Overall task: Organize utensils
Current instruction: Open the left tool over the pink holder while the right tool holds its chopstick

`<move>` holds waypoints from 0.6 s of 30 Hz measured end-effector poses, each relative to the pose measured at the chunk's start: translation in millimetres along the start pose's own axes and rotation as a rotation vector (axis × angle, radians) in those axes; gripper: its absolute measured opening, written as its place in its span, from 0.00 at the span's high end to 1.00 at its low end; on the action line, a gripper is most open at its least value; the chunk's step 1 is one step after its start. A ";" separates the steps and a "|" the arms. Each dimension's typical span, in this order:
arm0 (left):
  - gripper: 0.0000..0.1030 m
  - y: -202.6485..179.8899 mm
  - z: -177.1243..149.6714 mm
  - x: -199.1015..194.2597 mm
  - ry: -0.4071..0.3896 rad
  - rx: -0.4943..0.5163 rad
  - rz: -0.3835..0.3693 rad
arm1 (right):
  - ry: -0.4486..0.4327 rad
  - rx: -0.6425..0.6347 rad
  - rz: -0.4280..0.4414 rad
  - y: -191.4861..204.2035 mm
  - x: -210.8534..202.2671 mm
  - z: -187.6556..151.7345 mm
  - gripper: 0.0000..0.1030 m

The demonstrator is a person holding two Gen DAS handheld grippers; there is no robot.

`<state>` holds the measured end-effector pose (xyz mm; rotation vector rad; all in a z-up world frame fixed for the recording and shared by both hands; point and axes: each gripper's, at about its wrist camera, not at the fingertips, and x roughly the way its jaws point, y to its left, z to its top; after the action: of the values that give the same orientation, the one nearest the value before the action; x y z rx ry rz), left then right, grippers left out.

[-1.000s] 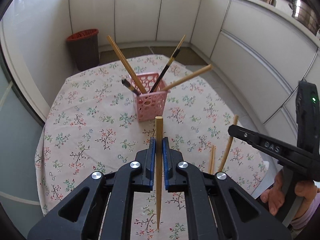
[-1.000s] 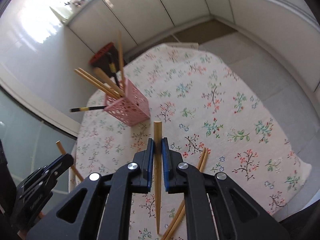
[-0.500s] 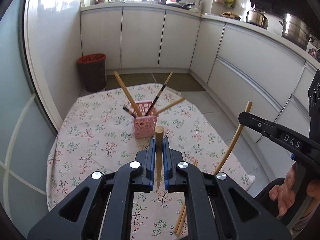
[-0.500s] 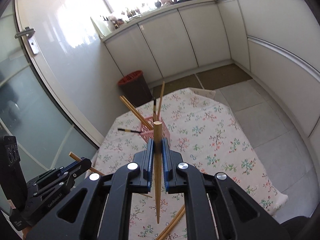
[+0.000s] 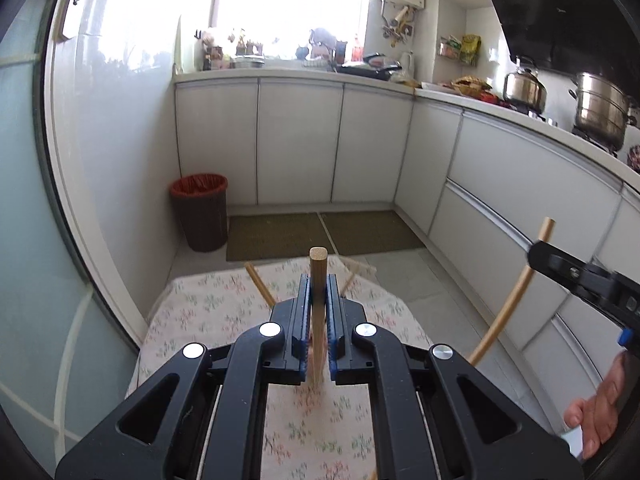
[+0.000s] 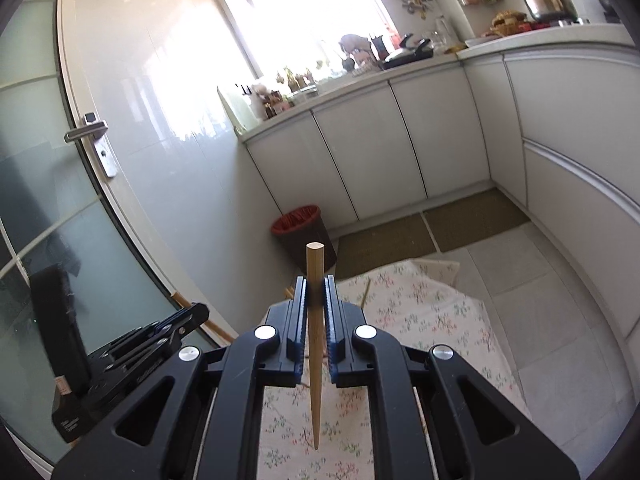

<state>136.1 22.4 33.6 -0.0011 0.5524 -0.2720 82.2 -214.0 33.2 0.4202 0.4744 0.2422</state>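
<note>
My left gripper (image 5: 318, 292) is shut on a wooden chopstick (image 5: 319, 276) that stands upright between its blue pads, high above the floral table (image 5: 200, 312). My right gripper (image 6: 315, 294) is shut on another wooden chopstick (image 6: 315, 340), also upright. The right gripper (image 5: 568, 270) with its chopstick (image 5: 512, 300) shows at the right of the left wrist view. The left gripper (image 6: 132, 352) shows at the lower left of the right wrist view. The pink holder is hidden behind the left gripper's fingers; only chopstick ends (image 5: 258, 282) stick out.
A red-lined waste bin (image 5: 200, 210) stands on the floor past the table. White cabinets (image 5: 300, 140) line the far wall and right side. Brown floor mats (image 5: 324, 232) lie in front of them. A glass door (image 6: 48, 200) is on the left.
Both grippers have lifted and tilted upward with their chopsticks. The table and pink holder have dropped low in view, and the holder is now hidden.
</note>
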 end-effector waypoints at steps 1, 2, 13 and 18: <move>0.94 1.5 7.0 7.8 -0.009 -0.006 0.007 | -0.007 -0.002 0.005 0.2 1.4 3.9 0.92; 0.94 2.5 11.0 14.5 -0.013 -0.011 0.012 | -0.014 -0.006 0.011 0.9 3.4 9.4 0.92; 0.93 21.4 3.4 120.9 0.082 -0.053 0.070 | -0.056 -0.032 0.019 -1.3 45.3 45.1 0.92; 0.79 35.0 -24.3 147.1 0.157 -0.099 0.049 | -0.054 -0.023 0.001 -4.3 72.6 45.3 0.92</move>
<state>252.5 20.3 -65.9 -0.0621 0.7202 -0.1974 167.5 -209.7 39.5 0.4035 0.4177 0.2360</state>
